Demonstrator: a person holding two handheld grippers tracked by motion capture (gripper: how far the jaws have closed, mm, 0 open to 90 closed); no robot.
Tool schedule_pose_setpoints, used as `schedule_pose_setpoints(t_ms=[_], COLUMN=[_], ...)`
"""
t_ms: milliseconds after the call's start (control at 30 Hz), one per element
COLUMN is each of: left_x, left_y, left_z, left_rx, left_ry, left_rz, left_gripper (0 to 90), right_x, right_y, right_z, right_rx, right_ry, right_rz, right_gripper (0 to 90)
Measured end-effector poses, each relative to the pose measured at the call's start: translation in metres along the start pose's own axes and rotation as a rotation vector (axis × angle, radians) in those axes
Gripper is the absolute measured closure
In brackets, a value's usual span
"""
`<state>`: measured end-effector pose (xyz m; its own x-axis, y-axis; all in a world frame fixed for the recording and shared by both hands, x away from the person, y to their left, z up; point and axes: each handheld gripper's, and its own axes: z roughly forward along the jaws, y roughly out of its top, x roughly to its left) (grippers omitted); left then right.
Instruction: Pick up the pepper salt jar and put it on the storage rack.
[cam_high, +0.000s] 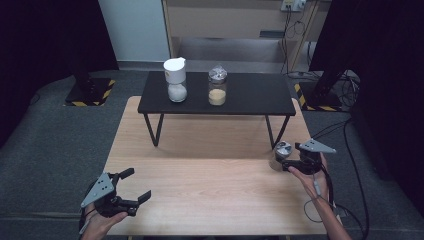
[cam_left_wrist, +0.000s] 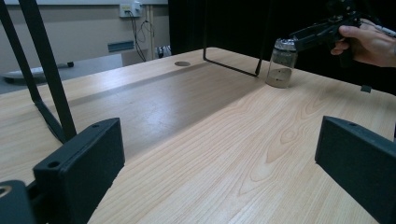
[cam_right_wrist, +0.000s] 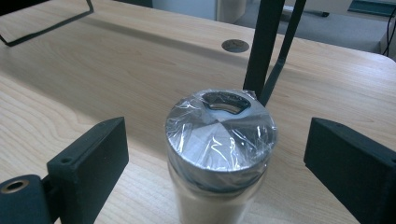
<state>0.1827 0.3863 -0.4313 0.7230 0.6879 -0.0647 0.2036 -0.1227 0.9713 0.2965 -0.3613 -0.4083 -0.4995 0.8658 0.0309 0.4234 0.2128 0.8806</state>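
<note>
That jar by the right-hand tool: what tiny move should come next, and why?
Probably closing the jaws on it. In the right gripper view the foil-capped jar stands upright between the right gripper, with a gap on each side, so nothing grips it yet. The left gripper waits open.

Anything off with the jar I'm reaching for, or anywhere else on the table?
The jar between the right gripper's open jaws stands upright, but its lid is covered in crinkled clear film. The beige-filled jar on the black shelf has a similar wrinkled wrap. Nothing looks spilled, tipped or broken.
</note>
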Motion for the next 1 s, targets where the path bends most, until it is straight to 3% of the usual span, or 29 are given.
schedule_pose_setpoints(t_ms=[333, 600, 833, 900, 1000], left_x=[0.000, 0.000, 0.000, 0.000, 0.000], left_y=[0.000, 0.000, 0.000, 0.000, 0.000], left_z=[0.000, 0.000, 0.000, 0.000, 0.000], left_rx=[0.000, 0.002, 0.002, 0.002, 0.002], left_ry=[0.000, 0.000, 0.001, 0.001, 0.000], left_rz=[0.001, 0.002, 0.002, 0.001, 0.002], left_gripper=[0.0, 0.0, 0.0, 0.0, 0.0], right_x=[-0.001, -0.011, -0.012, -0.009, -0.010], right_y=[0.003, 0.000, -0.003, -0.003, -0.002], right_z=[0.014, 0.020, 0.021, 0.021, 0.021], right_rx=[0.018, 0.014, -0.001, -0.006, -0.004], right_ry=[-0.014, 0.006, 0.035, 0.028, 0.032], right_rz=[-0.008, 0.019, 0.009, -0.017, -0.016], right_gripper=[10.6, 19.9, 33.8, 34.7, 35.1])
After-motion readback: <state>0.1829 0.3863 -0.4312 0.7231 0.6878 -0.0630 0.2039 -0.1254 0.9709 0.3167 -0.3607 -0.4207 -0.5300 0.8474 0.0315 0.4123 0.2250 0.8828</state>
